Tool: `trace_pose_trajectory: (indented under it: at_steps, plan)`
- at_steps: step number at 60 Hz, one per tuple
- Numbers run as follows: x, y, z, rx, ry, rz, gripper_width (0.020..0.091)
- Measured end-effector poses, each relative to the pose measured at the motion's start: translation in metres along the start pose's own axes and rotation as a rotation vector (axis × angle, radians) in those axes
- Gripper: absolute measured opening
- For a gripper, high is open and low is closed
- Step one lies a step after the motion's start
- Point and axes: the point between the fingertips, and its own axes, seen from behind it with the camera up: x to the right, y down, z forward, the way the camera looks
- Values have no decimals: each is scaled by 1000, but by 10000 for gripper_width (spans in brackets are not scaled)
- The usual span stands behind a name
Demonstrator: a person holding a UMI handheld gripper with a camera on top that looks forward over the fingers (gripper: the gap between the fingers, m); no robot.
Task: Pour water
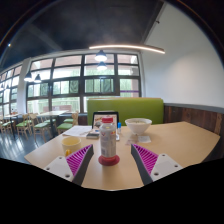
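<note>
Gripper view looks across a pale wooden surface (pixel 165 140) in a big room with tall windows. Starting at the left of the frame, rows of window panes (pixel 55 80) curve away, with small tables and chairs (pixel 25 124) below them at the far left. On the surface, left of centre, a yellow cup (pixel 71 144) stands just ahead of my left finger, whose magenta pad (pixel 67 163) shows at the lower left. At the centre, a clear plastic bottle (pixel 108 139) with a red-and-white label and a white cap stands upright on a small red base; it sits between my fingers and a little beyond their tips, with open space on both sides. My gripper (pixel 108 163) is spread wide and presses on nothing. Behind the bottle, something dark and upright with a blue face stands on the surface; I cannot tell what it is. Right of that, a white bowl (pixel 138 126) rests farther back. My right finger's pad (pixel 148 160) shows at the lower right. Beyond the surface runs a green bench back (pixel 145 106), and a long light strip (pixel 128 47) glows in the upper right.
</note>
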Motion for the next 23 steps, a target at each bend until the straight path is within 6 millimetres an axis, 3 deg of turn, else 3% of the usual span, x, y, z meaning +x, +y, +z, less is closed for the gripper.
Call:
trace_pose_trajectory:
  at_steps: [4,11,23]
  plan:
    - [-2,7,-27,-4,-8,21,826]
    - [-4,17,-52,-6,-24,46,825]
    - [-4,26,-53,-2,-50,74,825]
